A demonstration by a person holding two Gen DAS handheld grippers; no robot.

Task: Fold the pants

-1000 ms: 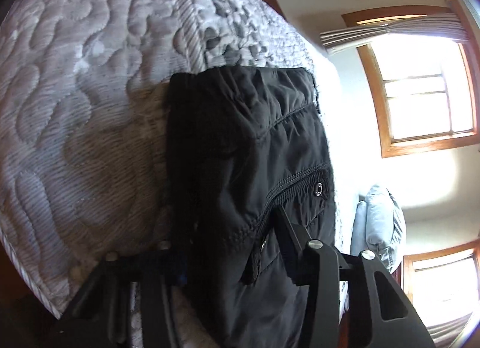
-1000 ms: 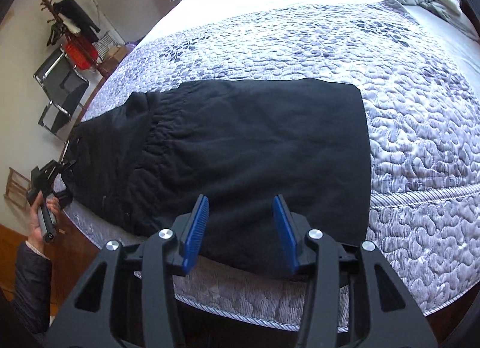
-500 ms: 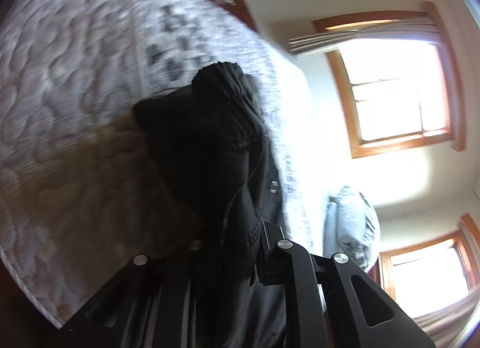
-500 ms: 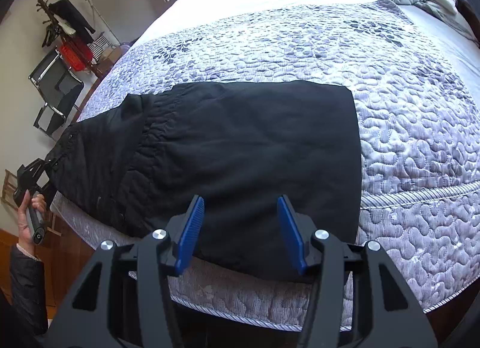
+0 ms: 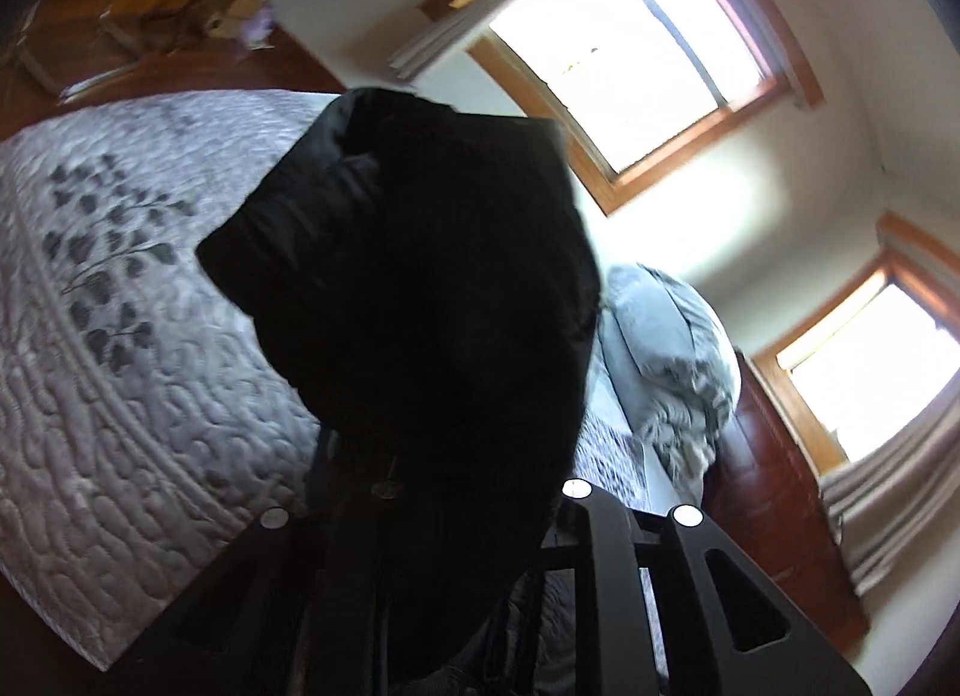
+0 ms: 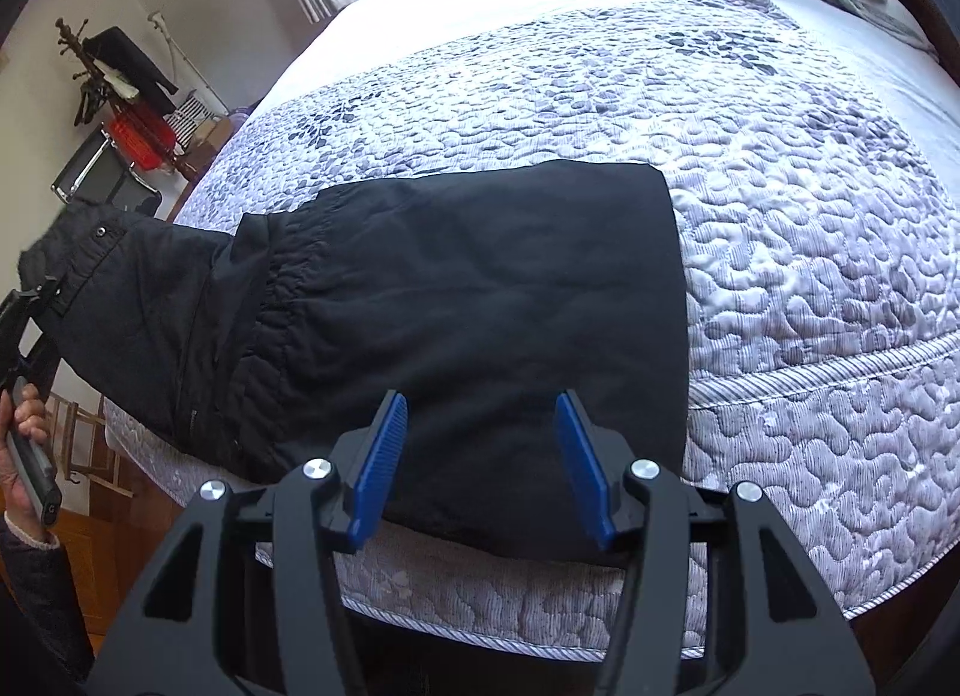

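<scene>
Clearly, one end of the pants (image 6: 456, 300) is pinched by the left gripper (image 5: 444, 492) off the bed (image 6: 780, 168); the right gripper (image 6: 480, 456) is held spread, empty. If slipped, the fold could be spoiled.

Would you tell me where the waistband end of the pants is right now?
In the right wrist view it is at far left, lifted off the bed edge, with the pants clamped in the left gripper.

Plain black padded fabric pants (image 6: 480, 306), no print at all. The quilted bedspread (image 6: 810, 276) is pale lilac-grey with a pebble stitch pattern and darker grey leaf sprigs. Black plastic right gripper (image 6: 480, 456) has bright blue ribbed pads (image 6: 384, 456). Window frames (image 5: 774, 90) are orange-brown wood.
</scene>
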